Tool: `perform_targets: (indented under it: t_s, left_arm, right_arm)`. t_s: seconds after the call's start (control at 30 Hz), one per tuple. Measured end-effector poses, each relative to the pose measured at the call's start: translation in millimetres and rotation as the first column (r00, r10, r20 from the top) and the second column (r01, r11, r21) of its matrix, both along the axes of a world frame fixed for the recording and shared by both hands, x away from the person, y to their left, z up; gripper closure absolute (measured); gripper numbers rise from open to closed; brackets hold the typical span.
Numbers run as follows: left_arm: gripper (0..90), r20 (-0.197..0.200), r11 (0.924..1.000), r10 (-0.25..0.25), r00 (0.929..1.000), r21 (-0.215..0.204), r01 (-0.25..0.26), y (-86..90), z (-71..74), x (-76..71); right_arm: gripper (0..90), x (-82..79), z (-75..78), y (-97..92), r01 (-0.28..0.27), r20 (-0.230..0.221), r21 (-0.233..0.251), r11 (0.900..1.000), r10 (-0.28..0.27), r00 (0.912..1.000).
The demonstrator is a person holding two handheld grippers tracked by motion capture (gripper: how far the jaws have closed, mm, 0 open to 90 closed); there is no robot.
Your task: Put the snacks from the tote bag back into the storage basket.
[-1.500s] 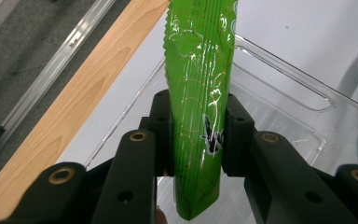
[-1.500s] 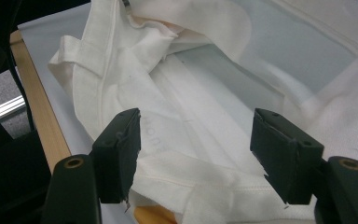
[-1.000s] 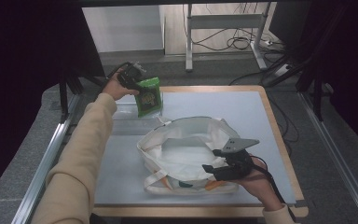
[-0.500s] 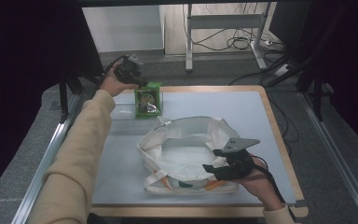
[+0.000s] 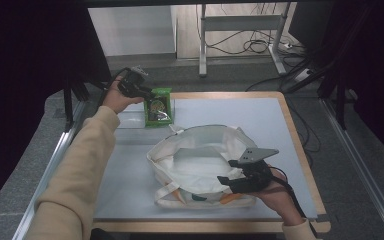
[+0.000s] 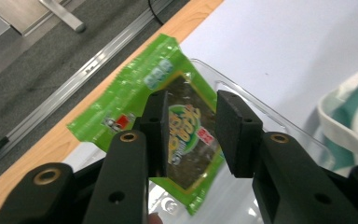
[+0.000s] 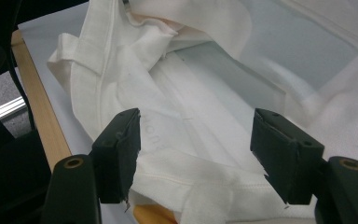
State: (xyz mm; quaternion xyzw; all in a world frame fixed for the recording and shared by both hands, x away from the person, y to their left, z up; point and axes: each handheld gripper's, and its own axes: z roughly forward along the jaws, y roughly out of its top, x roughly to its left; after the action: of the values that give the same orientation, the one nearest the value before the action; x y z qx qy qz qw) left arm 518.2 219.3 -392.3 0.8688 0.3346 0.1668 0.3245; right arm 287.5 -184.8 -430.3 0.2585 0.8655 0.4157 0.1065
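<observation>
A green snack packet point(image 5: 158, 106) point(image 6: 135, 88) lies flat on a clear plastic tray point(image 5: 130, 120) point(image 6: 261, 112) at the table's far left. My left gripper point(image 5: 147, 92) point(image 6: 191, 126) hovers just above and to the left of it. Its jaws have just been closing, but a gap remains and nothing is between the pads. A white tote bag point(image 5: 200, 160) point(image 7: 205, 60) lies open-mouthed in the middle of the table. My right gripper point(image 5: 227, 181) point(image 7: 196, 144) rests at the bag's near rim, jaws wide, straddling folded cloth without squeezing it.
A blue-grey mat point(image 5: 260, 115) covers the table inside a wooden rim point(image 5: 300, 145). Orange print point(image 5: 228, 198) shows at the bag's near edge. Metal rails run along both sides, and cables and a stand's legs lie on the floor beyond.
The packet, first hanging tilted at my left gripper, now lies flat on the tray. The left hand has drawn back to the left and up. The right gripper has stayed put.
</observation>
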Motion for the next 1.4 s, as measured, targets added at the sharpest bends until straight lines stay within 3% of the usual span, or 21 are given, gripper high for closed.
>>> perform_targets:
  t_s: [0.13, 0.27, 0.37, 0.43, 0.57, 0.8, 0.9, 1.1, 1.27, 1.4]
  left_arm:
    - [64.9, -0.011, 0.9994, -0.007, 0.9999, -0.033, 0.006, -3.1, 2.8, -18.2]
    - [62.8, -0.017, 0.9995, -0.014, 0.9998, -0.027, 0.014, -3.1, 4.7, -34.7]
    - [62.2, -0.021, 0.9984, -0.009, 0.9998, -0.055, 0.007, -2.8, 7.1, -51.2]
    - [61.2, -0.014, 0.9992, -0.014, 0.9998, -0.039, 0.014, -3.4, 9.3, -61.3]
    - [58.3, -0.035, 0.9946, -0.023, 0.9991, -0.102, 0.019, -2.1, 10.1, -79.5]
    - [55.8, -0.031, 0.9951, -0.013, 0.9994, -0.098, 0.01, -1.7, -6.0, -105.3]
    - [54.7, -0.03, 0.9973, -0.01, 0.9995, -0.073, 0.008, -2.1, -11.9, -114.0]
    - [53.3, -0.028, 0.9973, -0.008, 0.9996, -0.073, 0.005, 1.0, -17.1, -133.5]
    - [51.7, -0.019, 0.9944, -0.006, 0.9998, -0.106, 0.004, 10.6, -21.2, -154.7]
    - [51.2, -0.022, 0.9951, -0.007, 0.9997, -0.099, 0.004, 14.3, -28.7, -169.9]
  right_arm:
    - [32.9, 0.6, 0.6, -1.6, 0.006, 0.001, 0.002, 1.0, -0.006, 1.0]
    - [32.9, 1.1, 0.1, -1.3, 0.005, -0.001, 0.004, 1.0, -0.005, 1.0]
    - [32.9, 0.8, 0.6, -0.7, 0.0, -0.001, 0.004, 1.0, 0.0, 1.0]
    - [32.9, 0.9, 1.0, -0.8, 0.0, 0.0, 0.005, 1.0, 0.0, 1.0]
    - [32.9, 2.0, 2.1, -2.5, 0.001, -0.001, 0.009, 1.0, -0.001, 1.0]
    - [32.9, 5.2, 1.8, -5.8, 0.016, -0.003, 0.011, 0.9998, -0.016, 0.9999]
    - [32.9, 6.3, 2.8, -6.8, 0.016, -0.001, 0.013, 0.9998, -0.016, 0.9999]
    - [32.9, 11.1, 3.6, -10.8, 0.027, -0.002, 0.014, 0.9995, -0.027, 0.9996]
    - [32.1, 13.0, 3.4, -15.3, 0.039, 0.0, 0.01, 0.9992, -0.039, 0.9992]
    - [32.1, 13.6, 4.6, -20.5, 0.052, 0.004, 0.015, 0.9986, -0.052, 0.9987]
